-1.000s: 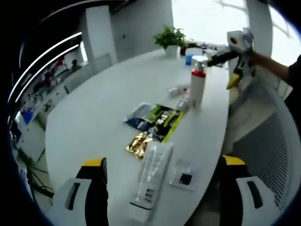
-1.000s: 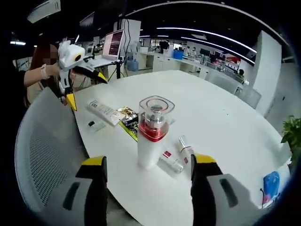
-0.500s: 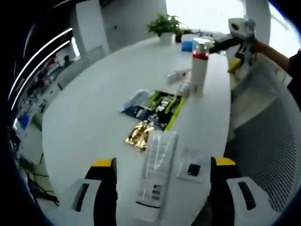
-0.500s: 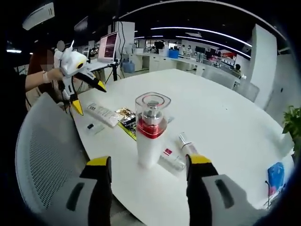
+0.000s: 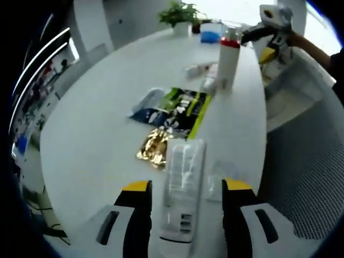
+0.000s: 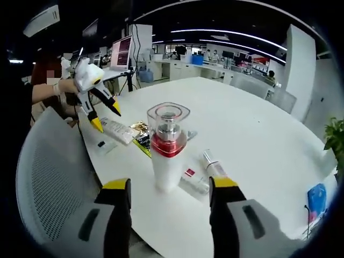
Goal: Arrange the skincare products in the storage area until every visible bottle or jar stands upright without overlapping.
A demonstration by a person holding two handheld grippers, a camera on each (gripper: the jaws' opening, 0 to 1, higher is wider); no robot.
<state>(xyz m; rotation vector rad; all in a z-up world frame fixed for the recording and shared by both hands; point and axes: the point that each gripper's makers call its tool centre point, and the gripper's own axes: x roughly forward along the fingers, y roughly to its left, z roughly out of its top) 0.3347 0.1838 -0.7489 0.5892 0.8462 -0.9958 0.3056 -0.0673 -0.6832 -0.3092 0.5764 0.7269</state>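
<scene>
Here, the white tube (image 5: 183, 188) lies flat between the left gripper (image 5: 185, 188)'s spread jaws, seemingly untouched.
Ahead of the right gripper (image 6: 167, 184), jaws wide and empty, the pump bottle (image 6: 167, 148) stands upright beside two small fallen tubes (image 6: 207, 171).

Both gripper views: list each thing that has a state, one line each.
White pump bottle: upright, clear cap on, not held.
Small tubes: lying flat beside the bottle's base.
Long white tube: lying flat between the left tool's jaws, not gripped.
Sachets: lying flat on the table.
Left tool: open.
Right tool: open, short of the bottle.
</scene>
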